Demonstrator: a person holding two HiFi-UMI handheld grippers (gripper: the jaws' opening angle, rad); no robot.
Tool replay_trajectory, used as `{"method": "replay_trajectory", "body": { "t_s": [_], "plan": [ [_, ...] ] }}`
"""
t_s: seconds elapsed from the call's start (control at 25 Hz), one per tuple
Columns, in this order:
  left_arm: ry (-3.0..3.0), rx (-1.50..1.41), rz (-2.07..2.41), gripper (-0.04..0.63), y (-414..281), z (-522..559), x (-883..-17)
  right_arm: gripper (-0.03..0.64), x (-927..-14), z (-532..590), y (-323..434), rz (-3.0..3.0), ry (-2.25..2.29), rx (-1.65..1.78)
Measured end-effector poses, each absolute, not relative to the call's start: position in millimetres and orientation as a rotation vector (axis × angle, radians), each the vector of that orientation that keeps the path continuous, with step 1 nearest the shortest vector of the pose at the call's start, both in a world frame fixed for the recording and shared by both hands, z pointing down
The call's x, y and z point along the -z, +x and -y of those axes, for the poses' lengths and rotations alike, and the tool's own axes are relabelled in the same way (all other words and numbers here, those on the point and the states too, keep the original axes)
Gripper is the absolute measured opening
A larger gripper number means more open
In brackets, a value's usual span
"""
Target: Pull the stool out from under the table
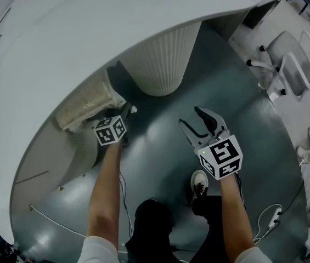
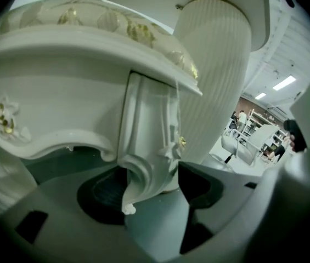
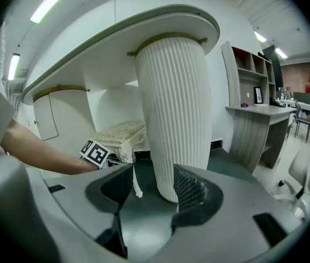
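Note:
The stool [image 1: 83, 106], white and carved with a cream cushion, stands tucked under the curved white table [image 1: 61, 48]. My left gripper [image 1: 126, 114] is at the stool's front corner. In the left gripper view the stool's carved leg [image 2: 146, 147] stands between the wide-apart jaws of the left gripper [image 2: 149, 193], close to the left pad, with a gap on the right. My right gripper [image 1: 194, 116] hovers open over the dark floor, to the right of the stool, with nothing between its jaws. The right gripper view shows the right gripper [image 3: 152, 193] facing the table's pedestal, with the stool [image 3: 119, 133] at the left.
A fluted white pedestal [image 1: 160, 59] carries the table just right of the stool. White office chairs [image 1: 294, 64] stand at the far right. A cable with a power strip [image 1: 272, 215] lies on the floor by the person's shoe [image 1: 198, 182]. A wooden desk [image 3: 253, 130] stands beyond the pedestal.

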State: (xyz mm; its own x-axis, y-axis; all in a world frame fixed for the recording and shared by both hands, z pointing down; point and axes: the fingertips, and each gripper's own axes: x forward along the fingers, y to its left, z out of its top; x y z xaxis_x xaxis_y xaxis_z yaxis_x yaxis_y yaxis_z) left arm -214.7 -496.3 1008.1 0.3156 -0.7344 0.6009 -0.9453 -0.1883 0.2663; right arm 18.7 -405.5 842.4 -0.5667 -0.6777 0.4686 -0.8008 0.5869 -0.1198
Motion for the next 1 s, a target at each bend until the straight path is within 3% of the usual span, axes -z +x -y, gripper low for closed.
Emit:
{"method": "replay_trajectory", "body": {
  "t_s": [0.52, 1.0],
  "plan": [
    [1.873, -0.436, 1.603, 0.264, -214, 481, -1008, 0.222, -832, 381, 48, 2.347, 1.180, -0.436],
    [1.830, -0.504, 1.503, 0.253, -170, 388, -1013, 0.222, -802, 320, 64, 2.277, 1.235, -0.432]
  ]
}}
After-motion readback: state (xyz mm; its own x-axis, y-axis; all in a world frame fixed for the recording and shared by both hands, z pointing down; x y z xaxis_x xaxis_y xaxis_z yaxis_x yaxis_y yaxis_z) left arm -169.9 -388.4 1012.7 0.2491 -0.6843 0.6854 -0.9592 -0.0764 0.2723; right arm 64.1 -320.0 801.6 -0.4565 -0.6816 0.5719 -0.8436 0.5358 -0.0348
